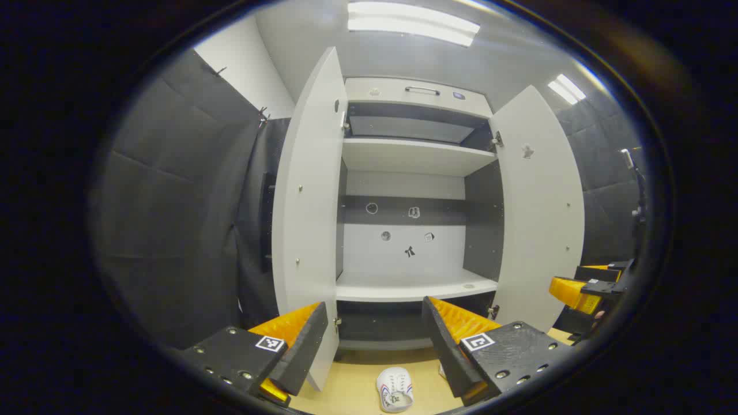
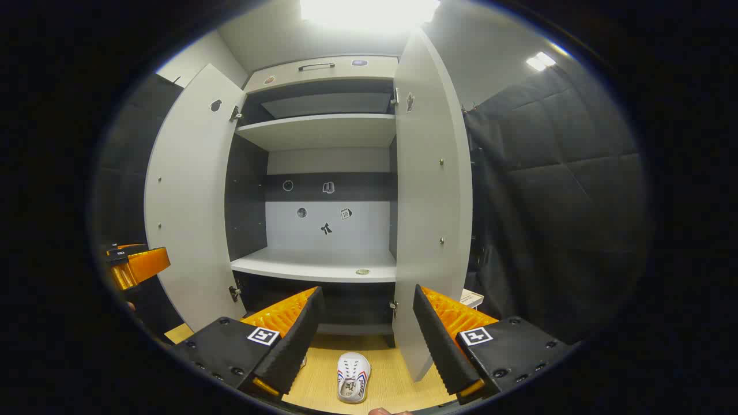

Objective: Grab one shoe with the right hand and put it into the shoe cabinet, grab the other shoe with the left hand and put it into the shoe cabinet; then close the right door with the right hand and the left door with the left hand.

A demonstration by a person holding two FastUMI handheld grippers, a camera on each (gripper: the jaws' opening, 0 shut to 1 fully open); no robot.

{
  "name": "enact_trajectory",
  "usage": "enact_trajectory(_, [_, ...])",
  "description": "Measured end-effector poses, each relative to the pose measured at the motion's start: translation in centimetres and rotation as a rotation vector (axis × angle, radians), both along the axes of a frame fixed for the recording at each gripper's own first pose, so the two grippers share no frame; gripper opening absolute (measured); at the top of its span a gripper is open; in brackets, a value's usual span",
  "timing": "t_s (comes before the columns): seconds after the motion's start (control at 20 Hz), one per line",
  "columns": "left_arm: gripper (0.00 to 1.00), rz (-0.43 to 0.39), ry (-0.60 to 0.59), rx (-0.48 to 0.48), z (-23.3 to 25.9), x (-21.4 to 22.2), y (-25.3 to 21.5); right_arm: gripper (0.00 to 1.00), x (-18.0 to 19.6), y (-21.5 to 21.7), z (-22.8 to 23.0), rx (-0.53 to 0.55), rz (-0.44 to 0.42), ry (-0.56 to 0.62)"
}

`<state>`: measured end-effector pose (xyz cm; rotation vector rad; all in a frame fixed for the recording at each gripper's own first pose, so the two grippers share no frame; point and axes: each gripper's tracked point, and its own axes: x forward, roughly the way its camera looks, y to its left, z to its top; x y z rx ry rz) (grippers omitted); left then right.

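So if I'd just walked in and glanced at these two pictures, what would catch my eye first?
Probably the tall shoe cabinet straight ahead, both doors swung wide, its pale shelves bare, with small stickers on the back wall. Next, the white shoe lying on the wooden floor in front of it, toe toward the cabinet. Closest to each camera, the left gripper and right gripper frame the scene with fingers spread, holding nothing.

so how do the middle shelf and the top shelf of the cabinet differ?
The middle shelf carries a small round mark near its front edge; the top shelf looks bare. The back wall above the middle shelf carries stickers; the top shelf has only a dark recess above. Both are white, holding no shoe.
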<state>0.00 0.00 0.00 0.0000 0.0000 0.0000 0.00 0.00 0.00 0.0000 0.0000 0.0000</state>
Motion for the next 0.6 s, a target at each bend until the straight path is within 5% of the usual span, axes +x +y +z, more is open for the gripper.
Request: enact_trajectory(0.6, [1.0,0.032,0.0,-0.027,0.7,-0.3,1.3,0.97,0.4,0.3,0.7,-0.017,0.021,0.003])
